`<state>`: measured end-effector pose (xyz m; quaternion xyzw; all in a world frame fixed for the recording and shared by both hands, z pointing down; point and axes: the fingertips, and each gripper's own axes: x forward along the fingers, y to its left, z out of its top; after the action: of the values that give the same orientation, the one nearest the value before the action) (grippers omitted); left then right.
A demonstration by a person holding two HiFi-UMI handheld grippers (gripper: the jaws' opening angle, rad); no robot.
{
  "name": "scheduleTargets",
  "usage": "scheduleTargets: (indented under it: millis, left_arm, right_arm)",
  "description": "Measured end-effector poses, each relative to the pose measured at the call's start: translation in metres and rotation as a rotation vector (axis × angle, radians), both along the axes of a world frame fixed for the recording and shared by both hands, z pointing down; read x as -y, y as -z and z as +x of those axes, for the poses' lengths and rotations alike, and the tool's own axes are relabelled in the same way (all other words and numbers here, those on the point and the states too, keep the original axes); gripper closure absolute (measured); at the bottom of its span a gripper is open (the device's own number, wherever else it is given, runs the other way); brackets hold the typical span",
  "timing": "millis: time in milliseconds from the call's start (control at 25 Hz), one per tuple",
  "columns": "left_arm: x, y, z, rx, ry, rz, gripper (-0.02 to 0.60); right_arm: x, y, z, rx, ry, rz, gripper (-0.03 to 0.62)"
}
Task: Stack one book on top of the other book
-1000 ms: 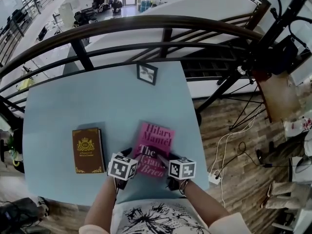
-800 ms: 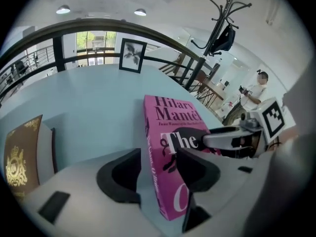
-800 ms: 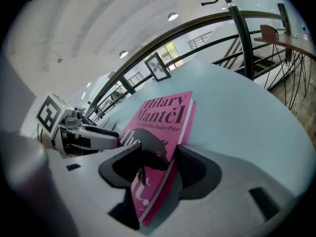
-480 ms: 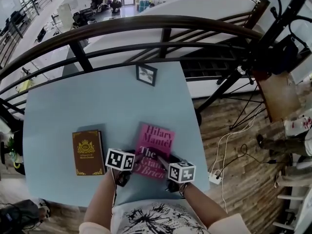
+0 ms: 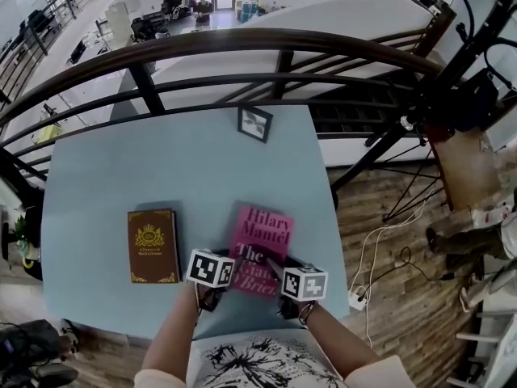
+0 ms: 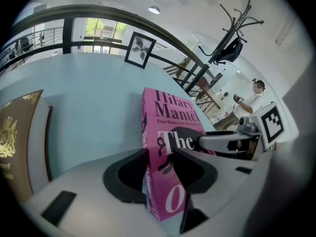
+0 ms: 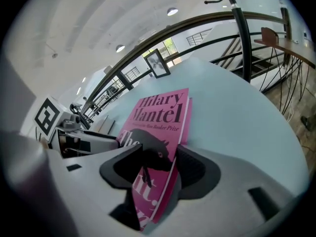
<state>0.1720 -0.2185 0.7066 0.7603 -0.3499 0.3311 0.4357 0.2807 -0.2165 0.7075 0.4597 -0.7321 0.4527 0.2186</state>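
Observation:
A pink paperback (image 5: 262, 237) lies on the light blue table (image 5: 97, 176), right of a brown hardback (image 5: 153, 246) that lies flat about a hand's width away. My left gripper (image 5: 224, 272) is at the pink book's near-left corner and my right gripper (image 5: 281, 272) at its near-right corner. In the left gripper view the jaws (image 6: 160, 169) are closing on the pink book (image 6: 170, 117), one pad against the spine, one on the cover. In the right gripper view the jaws (image 7: 158, 167) are closing the same way on the book's (image 7: 158, 115) other edge.
A small framed picture (image 5: 254, 123) stands at the table's far edge. A dark curved railing (image 5: 242, 43) runs behind the table. The table's near edge is just under my hands. Wood floor with cables lies to the right.
The left gripper has rolled a little and shifted slightly at the book's corner. The right gripper has stayed put. The pink book lies in much the same place.

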Motion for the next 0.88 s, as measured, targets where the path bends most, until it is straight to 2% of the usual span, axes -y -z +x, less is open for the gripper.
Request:
scheduleTargets:
  millis: [200, 400, 600, 880]
  left_arm:
    - [-0.010, 0.026, -0.017, -0.028, 0.039, 0.042, 0.416]
    - [-0.016, 0.055, -0.056, -0.036, 0.056, 0.095, 0.416]
    - [-0.021, 0.088, -0.109, -0.035, 0.074, 0.145, 0.416]
    - [-0.026, 0.118, -0.207, -0.013, 0.126, 0.203, 0.416]
  right_arm:
    - [-0.001, 0.033, -0.017, -0.040, 0.060, 0.078, 0.391]
    - [-0.002, 0.062, -0.056, -0.036, 0.089, 0.128, 0.393]
    - [-0.005, 0.089, -0.106, -0.014, 0.096, 0.159, 0.393]
    - [-0.006, 0.111, -0.202, 0.015, 0.153, 0.192, 0.391]
